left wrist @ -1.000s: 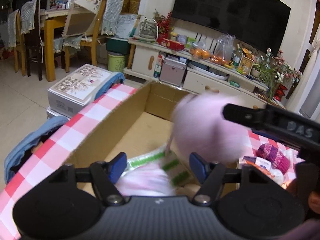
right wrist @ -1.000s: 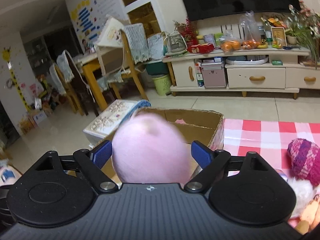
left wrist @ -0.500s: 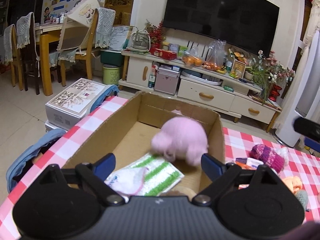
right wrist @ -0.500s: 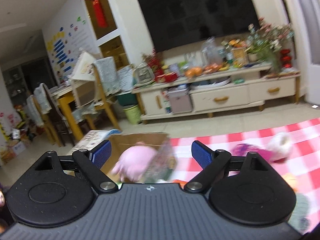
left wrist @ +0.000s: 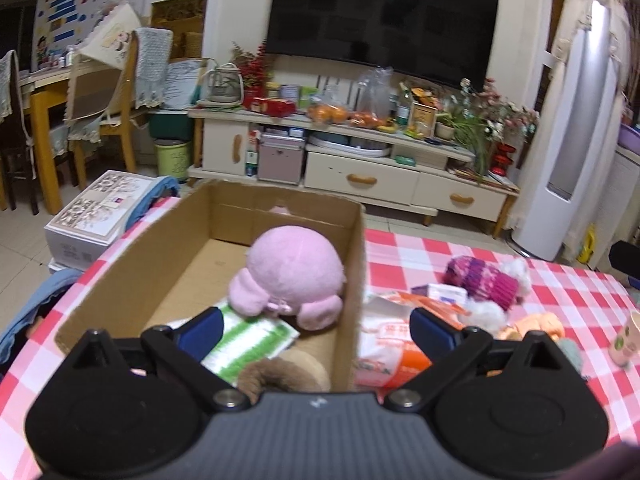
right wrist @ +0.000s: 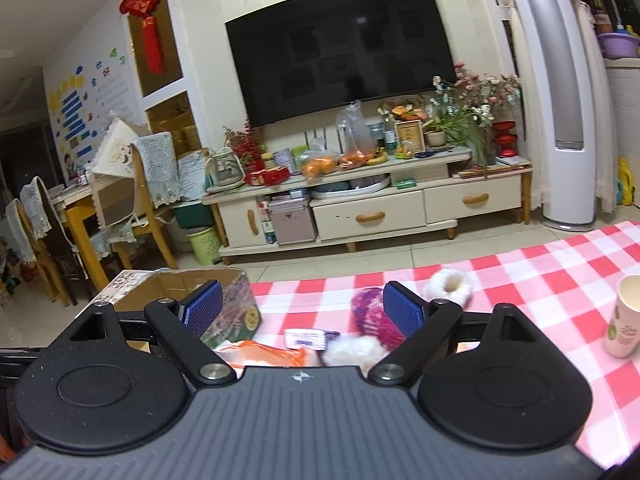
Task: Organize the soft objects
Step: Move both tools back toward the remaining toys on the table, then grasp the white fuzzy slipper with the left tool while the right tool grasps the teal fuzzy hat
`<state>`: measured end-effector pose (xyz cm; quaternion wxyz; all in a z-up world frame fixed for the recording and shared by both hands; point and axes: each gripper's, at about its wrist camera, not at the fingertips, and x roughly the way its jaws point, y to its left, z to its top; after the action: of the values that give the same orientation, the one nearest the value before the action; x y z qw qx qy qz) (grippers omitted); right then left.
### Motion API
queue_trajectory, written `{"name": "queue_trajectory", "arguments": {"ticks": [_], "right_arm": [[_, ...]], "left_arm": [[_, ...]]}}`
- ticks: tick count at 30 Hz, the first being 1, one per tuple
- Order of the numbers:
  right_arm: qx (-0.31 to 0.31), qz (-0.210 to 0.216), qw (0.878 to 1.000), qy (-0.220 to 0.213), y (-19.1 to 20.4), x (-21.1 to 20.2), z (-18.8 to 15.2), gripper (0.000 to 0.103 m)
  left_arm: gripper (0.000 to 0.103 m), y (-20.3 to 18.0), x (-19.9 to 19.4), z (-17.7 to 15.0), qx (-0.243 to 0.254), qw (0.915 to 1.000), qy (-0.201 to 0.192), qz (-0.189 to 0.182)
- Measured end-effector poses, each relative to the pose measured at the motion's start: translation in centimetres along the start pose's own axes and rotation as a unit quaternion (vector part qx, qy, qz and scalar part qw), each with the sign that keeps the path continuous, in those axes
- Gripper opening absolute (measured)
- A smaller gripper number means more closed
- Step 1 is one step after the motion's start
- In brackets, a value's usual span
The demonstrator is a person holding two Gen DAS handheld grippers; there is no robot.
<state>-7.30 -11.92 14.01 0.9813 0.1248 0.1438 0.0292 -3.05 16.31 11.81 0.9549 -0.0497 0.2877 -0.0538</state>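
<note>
A pink plush toy (left wrist: pixel 292 276) lies inside the open cardboard box (left wrist: pixel 356 264), against its right wall, partly on a green-striped white cloth (left wrist: pixel 252 340). A brown plush (left wrist: pixel 276 376) sits at the box's near end. My left gripper (left wrist: pixel 316 328) is open and empty above the box's near right corner. My right gripper (right wrist: pixel 302 312) is open and empty over the checked table, right of the box (right wrist: pixel 236 304). A magenta knit hat (left wrist: pixel 480 284) with white pompoms lies on the cloth; it also shows in the right wrist view (right wrist: pixel 372 316).
An orange-white packet (left wrist: pixel 396 344), a small box (left wrist: pixel 440 292) and an orange soft item (left wrist: pixel 536 324) lie right of the cardboard box. A paper cup (right wrist: pixel 626 316) stands at the table's right. A TV cabinet (right wrist: pixel 372 208), chairs and a floor box (left wrist: pixel 96 208) stand beyond.
The pink plush left my right gripper and dropped into the box. My right gripper swung right and back over the table. My left gripper drew back and its jaws widened.
</note>
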Motion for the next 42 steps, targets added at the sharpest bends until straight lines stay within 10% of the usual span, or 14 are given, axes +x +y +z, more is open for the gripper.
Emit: {"name": "queue_trajectory", "arguments": {"ticks": [25, 42], "right_arm": [[0.04, -0.079, 0.996, -0.005, -5.0, -3.6, -2.6, 0.103], [0.073, -0.095, 0.992, 0.03, -7.6, -4.4, -5.3, 0.103]], "left_arm": [[0.102, -7.5, 0.1, -2.8, 0.078, 0.9942, 0.021, -0.071], [0.102, -13.3, 0.9, -7.4, 0.148, 0.9714, 0.067, -0.173]]}}
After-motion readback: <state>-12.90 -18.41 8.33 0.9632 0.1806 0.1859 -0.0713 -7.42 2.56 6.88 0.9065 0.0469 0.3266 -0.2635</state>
